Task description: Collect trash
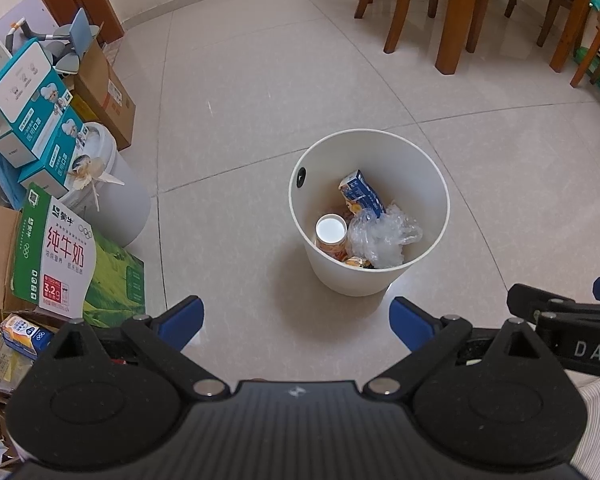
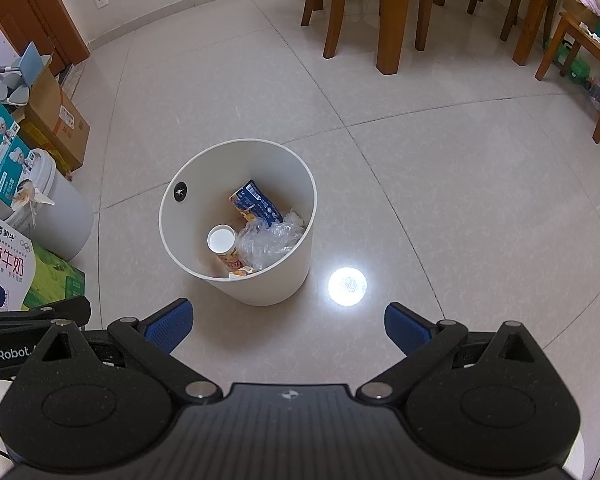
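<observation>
A white round trash bin point(image 1: 428, 176) point(image 2: 300, 188) stands on the tiled floor ahead of both grippers. Inside it lie a blue milk carton point(image 1: 362, 192) point(image 2: 256, 202), a paper cup point(image 1: 331, 230) point(image 2: 221, 239) with its white mouth up, and crumpled clear plastic point(image 1: 382, 236) point(image 2: 270, 242). My left gripper point(image 1: 296, 322) is open and empty, hovering near the bin's front side. My right gripper point(image 2: 286, 326) is also open and empty, just right of the bin. Each gripper shows at the edge of the other's view.
Cardboard boxes, a green milk case point(image 1: 72, 264) point(image 2: 16, 268), teal boxes point(image 1: 32, 116) and a white bucket point(image 1: 120, 200) point(image 2: 66, 216) crowd the left. Wooden table and chair legs point(image 1: 456, 20) point(image 2: 388, 20) stand at the back right. A lamp's reflection point(image 2: 347, 286) glares on the floor.
</observation>
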A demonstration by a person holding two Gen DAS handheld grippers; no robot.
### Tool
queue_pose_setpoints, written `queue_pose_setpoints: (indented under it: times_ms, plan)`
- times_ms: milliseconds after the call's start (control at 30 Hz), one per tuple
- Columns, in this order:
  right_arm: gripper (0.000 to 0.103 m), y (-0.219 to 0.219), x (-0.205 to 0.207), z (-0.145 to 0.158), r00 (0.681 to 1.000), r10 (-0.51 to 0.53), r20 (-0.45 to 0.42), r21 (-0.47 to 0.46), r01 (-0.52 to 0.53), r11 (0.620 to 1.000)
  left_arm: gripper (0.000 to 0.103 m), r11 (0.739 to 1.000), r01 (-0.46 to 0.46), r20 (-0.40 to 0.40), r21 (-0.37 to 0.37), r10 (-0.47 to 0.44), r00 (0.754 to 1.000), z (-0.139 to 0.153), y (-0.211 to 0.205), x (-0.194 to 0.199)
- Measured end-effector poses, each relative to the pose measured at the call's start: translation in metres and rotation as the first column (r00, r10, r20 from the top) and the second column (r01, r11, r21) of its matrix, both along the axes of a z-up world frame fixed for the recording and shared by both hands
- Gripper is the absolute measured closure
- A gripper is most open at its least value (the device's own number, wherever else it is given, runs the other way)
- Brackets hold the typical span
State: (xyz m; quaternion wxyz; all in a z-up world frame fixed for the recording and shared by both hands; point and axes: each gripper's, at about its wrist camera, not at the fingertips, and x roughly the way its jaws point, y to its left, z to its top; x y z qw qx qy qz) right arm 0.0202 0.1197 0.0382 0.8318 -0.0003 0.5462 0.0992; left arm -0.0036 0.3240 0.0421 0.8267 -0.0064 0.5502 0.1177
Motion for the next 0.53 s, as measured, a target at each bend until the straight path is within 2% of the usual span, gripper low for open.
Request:
queue_pose_setpoints:
  times_ms: [533]
  plan:
    - [0.000, -0.0045, -0.0003, 0.0037, 1.000, 0.002, 0.002, 0.001, -0.002, 1.000, 0.004, 1.000, 0.000, -0.004, 0.002, 0.000, 1.000, 0.0007, -0.0006, 0.0001]
